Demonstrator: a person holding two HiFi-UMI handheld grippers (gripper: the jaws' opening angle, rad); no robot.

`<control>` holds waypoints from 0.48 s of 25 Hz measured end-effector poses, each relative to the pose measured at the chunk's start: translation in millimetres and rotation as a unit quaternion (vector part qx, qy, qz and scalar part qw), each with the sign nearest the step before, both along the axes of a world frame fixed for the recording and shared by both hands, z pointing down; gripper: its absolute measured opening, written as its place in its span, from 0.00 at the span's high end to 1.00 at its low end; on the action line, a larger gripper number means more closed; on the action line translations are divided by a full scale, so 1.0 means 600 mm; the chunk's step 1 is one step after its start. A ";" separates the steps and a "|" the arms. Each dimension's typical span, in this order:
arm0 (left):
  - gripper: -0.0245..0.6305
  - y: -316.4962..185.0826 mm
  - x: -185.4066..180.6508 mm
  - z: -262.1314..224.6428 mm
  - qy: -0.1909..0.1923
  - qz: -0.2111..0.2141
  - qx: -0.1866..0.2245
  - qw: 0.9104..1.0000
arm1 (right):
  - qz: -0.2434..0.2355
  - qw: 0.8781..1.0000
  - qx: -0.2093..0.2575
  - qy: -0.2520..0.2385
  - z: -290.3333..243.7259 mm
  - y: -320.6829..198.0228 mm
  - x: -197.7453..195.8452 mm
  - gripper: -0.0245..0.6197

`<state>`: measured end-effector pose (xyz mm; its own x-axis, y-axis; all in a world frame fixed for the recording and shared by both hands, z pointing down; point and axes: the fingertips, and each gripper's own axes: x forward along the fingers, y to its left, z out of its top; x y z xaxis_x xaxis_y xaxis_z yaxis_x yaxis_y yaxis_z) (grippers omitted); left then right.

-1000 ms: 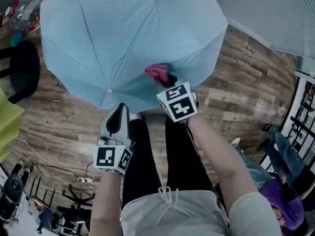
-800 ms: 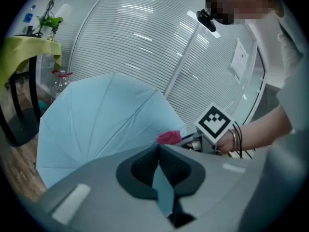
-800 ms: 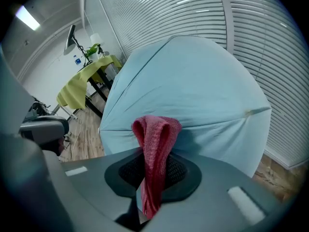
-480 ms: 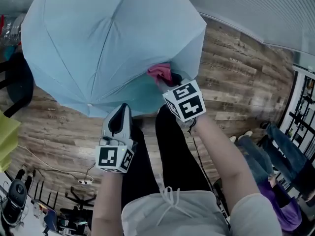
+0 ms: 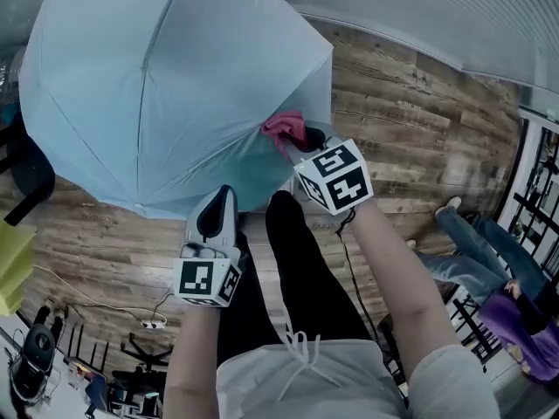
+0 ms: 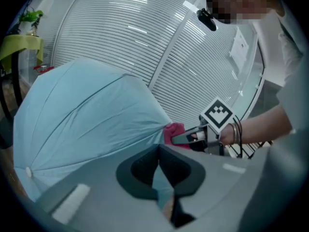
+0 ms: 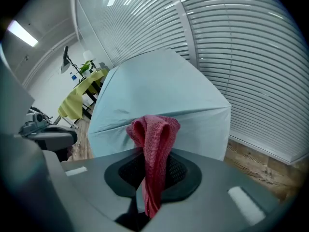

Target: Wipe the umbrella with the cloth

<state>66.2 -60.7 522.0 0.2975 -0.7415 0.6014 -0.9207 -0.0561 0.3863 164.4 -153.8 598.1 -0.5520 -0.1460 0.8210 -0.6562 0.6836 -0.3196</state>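
Note:
A pale blue open umbrella (image 5: 166, 85) fills the upper left of the head view. My left gripper (image 5: 218, 197) is shut on a fold of the canopy's near edge; blue fabric shows between its jaws (image 6: 159, 153). My right gripper (image 5: 297, 142) is shut on a red-pink cloth (image 5: 284, 127), which rests against the canopy near its right rim. In the right gripper view the cloth (image 7: 153, 139) hangs folded out of the gripper (image 7: 150, 166) in front of the umbrella (image 7: 159, 91). The left gripper view shows the umbrella (image 6: 82, 110), the cloth (image 6: 174, 132) and the right gripper (image 6: 190, 138).
Under me is a wooden plank floor (image 5: 410, 129), with slatted blinds (image 5: 454, 16) along the far side. A black chair (image 5: 22, 168) and a yellow cover (image 5: 13, 264) are at the left. A seated person in purple (image 5: 515, 321) and a black rack (image 5: 537, 182) are at the right.
The umbrella canopy has shifted left in the head view, so the cloth now sits close to its right rim. My right gripper has edged slightly right; the left one has hardly moved.

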 end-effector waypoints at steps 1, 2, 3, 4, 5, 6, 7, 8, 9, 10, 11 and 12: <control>0.95 -0.007 0.009 0.002 0.000 0.004 -0.001 1.000 | 0.008 1.000 -0.001 0.003 0.004 -0.011 0.011 0.87; 0.95 -0.015 0.018 0.004 -0.002 0.008 -0.001 1.000 | 0.015 1.000 -0.003 0.006 0.009 -0.023 0.022 0.87; 0.95 -0.023 0.027 0.005 -0.007 0.013 0.000 1.000 | 0.020 1.000 -0.006 0.006 0.014 -0.033 0.031 0.87; 0.95 -0.031 0.036 0.006 -0.013 0.019 0.001 1.000 | 0.025 1.000 -0.010 0.005 0.019 -0.043 0.038 0.87; 0.95 -0.039 0.044 0.006 -0.018 0.025 0.003 1.000 | 0.029 0.999 -0.013 0.004 0.024 -0.051 0.044 0.87; 0.95 -0.046 0.050 0.005 -0.022 0.029 0.004 0.999 | 0.033 0.999 -0.015 0.003 0.028 -0.060 0.050 0.87; 0.95 -0.053 0.056 0.004 -0.024 0.030 0.004 0.999 | 0.037 0.999 -0.016 0.003 0.033 -0.068 0.055 0.87; 0.95 -0.060 0.059 0.002 -0.024 0.030 0.004 0.999 | 0.044 0.999 -0.016 0.005 0.038 -0.077 0.060 0.87; 0.95 -0.067 0.060 0.002 -0.025 0.028 0.003 0.999 | 0.052 0.998 -0.017 0.008 0.044 -0.087 0.066 0.87; 0.95 -0.074 0.059 0.002 -0.027 0.024 0.003 0.999 | 0.062 0.998 -0.017 0.014 0.050 -0.098 0.071 0.87; 0.95 -0.080 0.057 0.003 -0.030 0.018 0.001 0.999 | 0.071 0.997 -0.017 0.020 0.056 -0.109 0.077 0.87; 0.95 -0.085 0.054 0.006 -0.032 0.012 0.000 0.999 | 0.078 0.997 -0.016 0.025 0.062 -0.119 0.083 0.87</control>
<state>98.5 -112.0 525.7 0.2765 -0.7339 0.6205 -0.9420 -0.0791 0.3262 213.9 -225.4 635.6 -0.4823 -0.1998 0.8529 -0.7693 0.5623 -0.3033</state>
